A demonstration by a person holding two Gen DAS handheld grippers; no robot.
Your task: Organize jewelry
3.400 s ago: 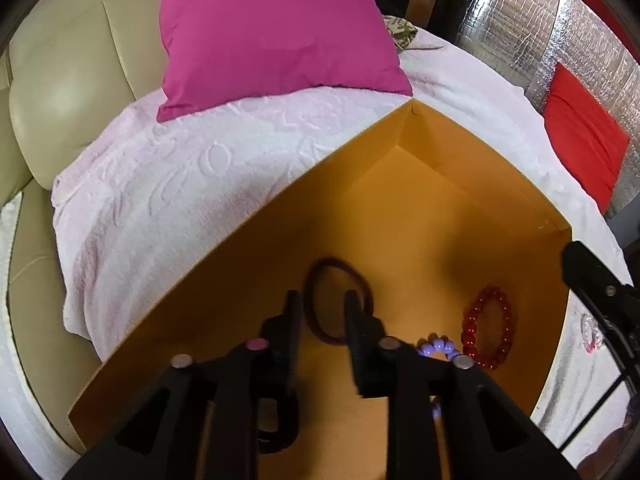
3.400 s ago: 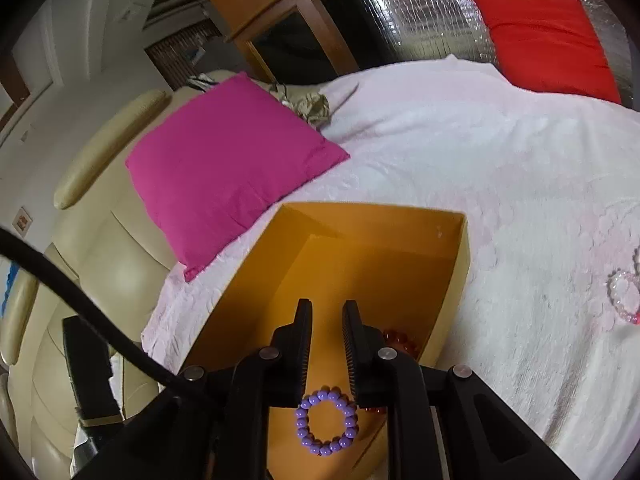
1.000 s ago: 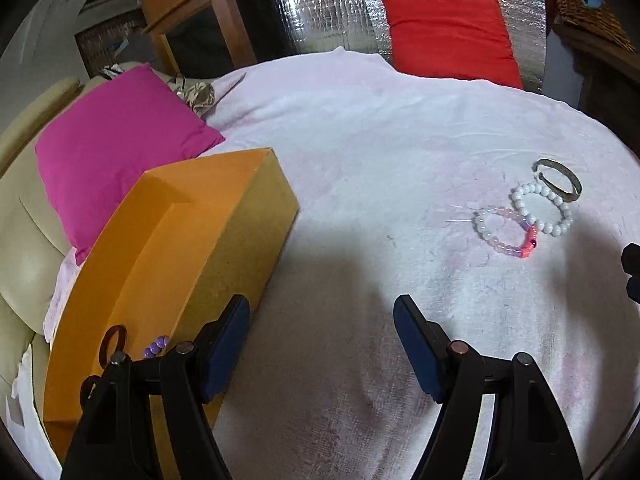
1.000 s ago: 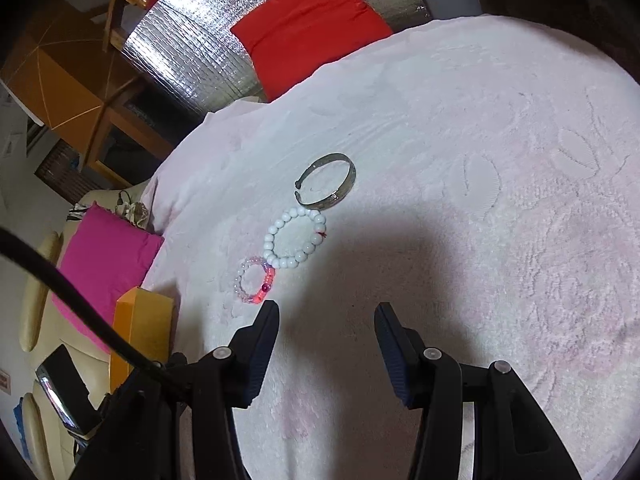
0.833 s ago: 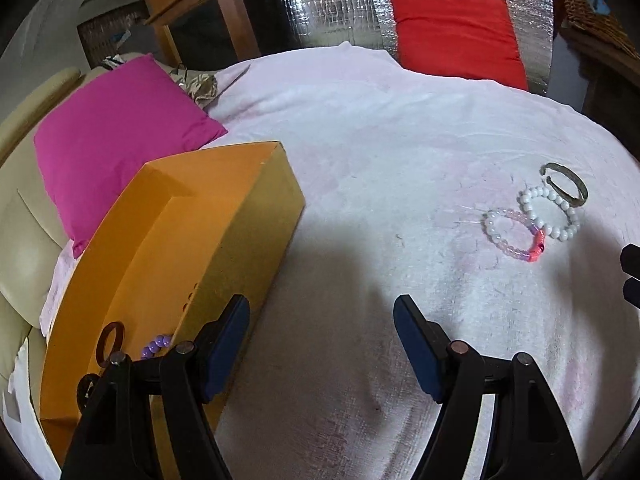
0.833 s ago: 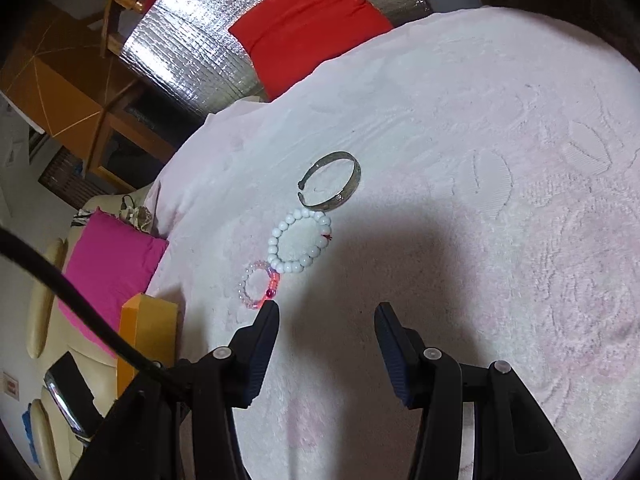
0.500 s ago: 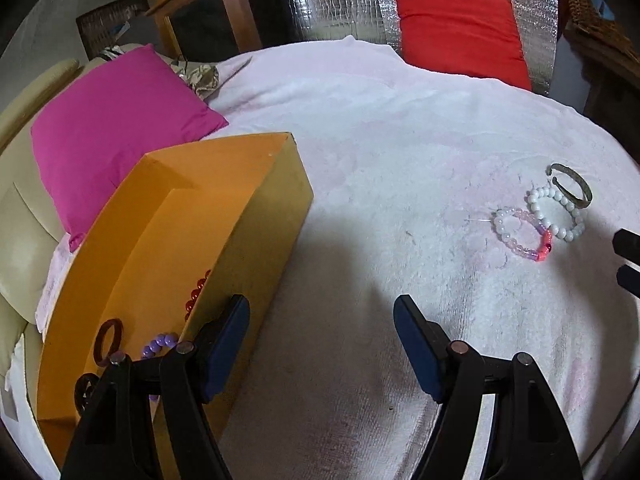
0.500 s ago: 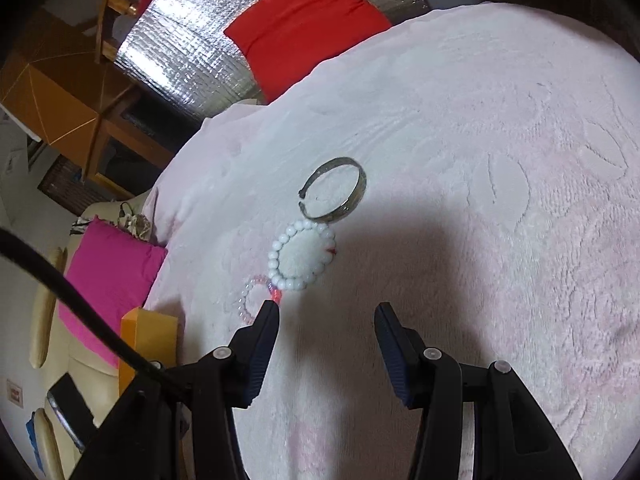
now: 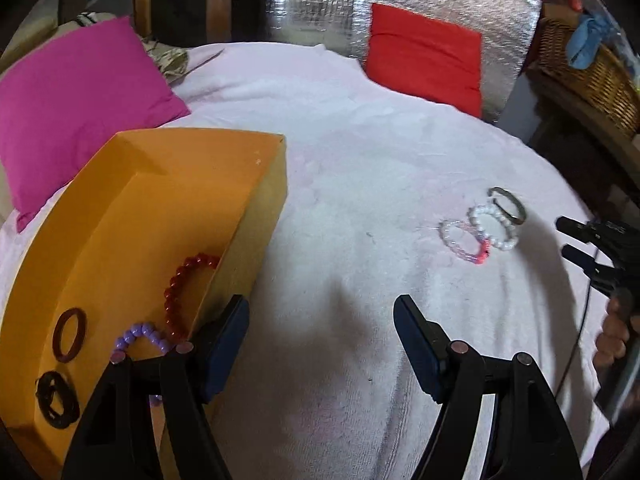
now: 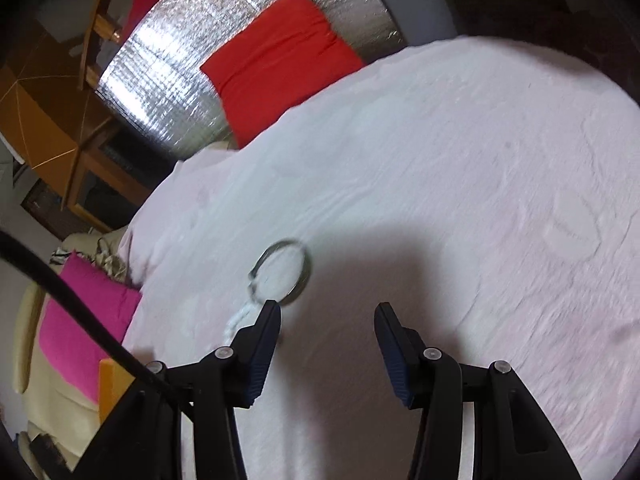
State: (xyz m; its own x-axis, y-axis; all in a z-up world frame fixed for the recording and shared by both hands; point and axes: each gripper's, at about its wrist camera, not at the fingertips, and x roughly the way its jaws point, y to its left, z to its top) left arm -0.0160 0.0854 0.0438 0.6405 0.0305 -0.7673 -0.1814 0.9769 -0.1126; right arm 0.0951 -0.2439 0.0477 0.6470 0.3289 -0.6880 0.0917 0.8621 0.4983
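Both claws gape wide and grip nothing; my left claw (image 9: pixel 320 332) hangs over the pale pink blanket (image 9: pixel 360 168), its left finger just beside the near corner of the orange box (image 9: pixel 192 148); my right claw (image 10: pixel 328 334) hangs over the same blanket, well apart from the box, with the silver bangle (image 10: pixel 282 276) just ahead of its left finger (image 10: pixel 262 344). Landmark is the box; inside it lie a red bead bracelet (image 9: pixel 182 284), a purple bead bracelet (image 9: pixel 140 334), a brown ring-shaped band (image 9: pixel 70 334) and a black band (image 9: pixel 56 400). Well to the right of the box, on the blanket, three pieces sit in a touching row: a clear-and-pink bead bracelet (image 9: pixel 464 240) nearest the box, then a white bead bracelet (image 9: pixel 494 226), then the bangle farthest. A magenta pillow (image 9: pixel 76 100) lies behind the box; right-wrist view is motion-blurred.
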